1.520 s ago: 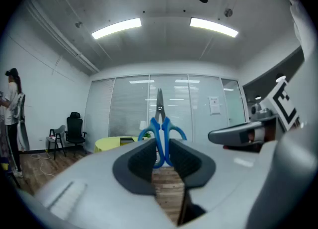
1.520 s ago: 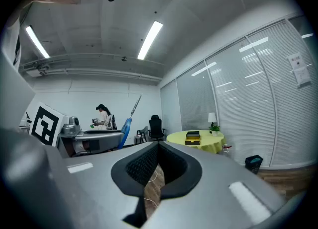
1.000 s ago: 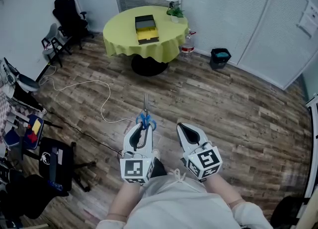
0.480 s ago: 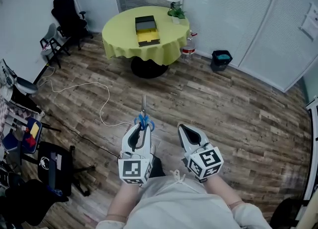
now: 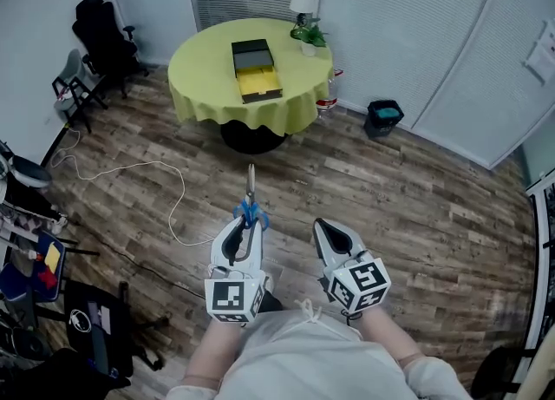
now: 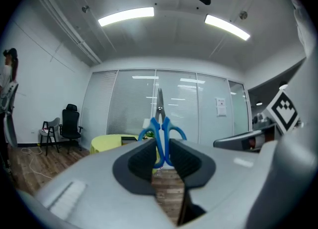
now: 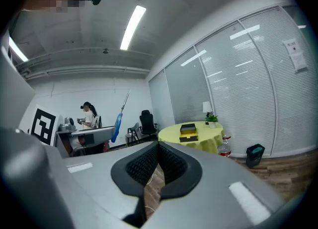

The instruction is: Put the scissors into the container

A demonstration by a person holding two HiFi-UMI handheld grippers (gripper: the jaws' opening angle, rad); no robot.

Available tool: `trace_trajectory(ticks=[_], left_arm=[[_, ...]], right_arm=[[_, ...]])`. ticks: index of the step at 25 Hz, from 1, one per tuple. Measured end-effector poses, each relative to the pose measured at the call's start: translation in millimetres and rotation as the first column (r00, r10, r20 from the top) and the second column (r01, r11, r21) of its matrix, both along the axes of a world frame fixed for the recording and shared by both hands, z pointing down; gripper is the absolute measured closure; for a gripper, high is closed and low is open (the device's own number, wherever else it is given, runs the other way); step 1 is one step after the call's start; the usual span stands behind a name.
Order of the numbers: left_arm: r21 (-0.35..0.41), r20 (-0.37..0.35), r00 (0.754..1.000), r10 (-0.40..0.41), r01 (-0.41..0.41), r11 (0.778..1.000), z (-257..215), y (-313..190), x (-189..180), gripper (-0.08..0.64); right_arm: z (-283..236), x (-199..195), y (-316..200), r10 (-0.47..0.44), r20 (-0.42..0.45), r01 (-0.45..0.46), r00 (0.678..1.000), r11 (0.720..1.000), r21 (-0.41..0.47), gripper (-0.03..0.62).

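My left gripper (image 5: 244, 232) is clenched on the blue handles of the scissors (image 5: 251, 200), blades pointing forward. My right gripper (image 5: 330, 235) is closed on nothing. The container (image 5: 257, 84) sits on the yellow table (image 5: 201, 86), well ahead of me. As I judge it, the carry and the drop-in are both left to do.

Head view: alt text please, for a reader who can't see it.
The left gripper holds blue scissors by the handles, blades pointing ahead toward a round yellow table that bears a black-and-yellow container. The right gripper is shut and empty beside it, above a wood floor.
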State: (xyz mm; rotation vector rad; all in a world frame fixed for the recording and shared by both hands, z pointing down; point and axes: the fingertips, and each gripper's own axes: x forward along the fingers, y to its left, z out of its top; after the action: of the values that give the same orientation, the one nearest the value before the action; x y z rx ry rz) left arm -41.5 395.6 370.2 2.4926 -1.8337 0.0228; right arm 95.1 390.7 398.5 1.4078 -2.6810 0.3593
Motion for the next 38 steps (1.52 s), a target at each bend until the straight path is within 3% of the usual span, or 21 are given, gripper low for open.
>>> trace_trajectory(ticks=[10,20,29,38], left_arm=[[0.004,-0.008,0.999,0.040,-0.040,0.999,-4,-143,-96,0.474],[-0.051,-0.023,1.000,-0.016,0.014,0.999,20,-239,-128,0.474],[-0.075,0.008,0.992,-0.125,0.125,0.989,31,-354,-113,0.474],[-0.084,0.023,0.975,-0.222,0.223,0.971,28,-504,-56,0.474]], right_arm=[[-4,-87,-141,0.056,-0.020,-0.056,0.998,0.998,0.002,0.592],[22,-116,-250,-0.001,-0.050,-0.001,0.999,0.999,-0.051,0.592],[27,-109,-390,-0.122,-0.027,0.120,0.992,0.992,-0.049,0.592],[14,-50,-550,-0.214,-0.028,0.213,0.976,0.976,-0.034,0.592]])
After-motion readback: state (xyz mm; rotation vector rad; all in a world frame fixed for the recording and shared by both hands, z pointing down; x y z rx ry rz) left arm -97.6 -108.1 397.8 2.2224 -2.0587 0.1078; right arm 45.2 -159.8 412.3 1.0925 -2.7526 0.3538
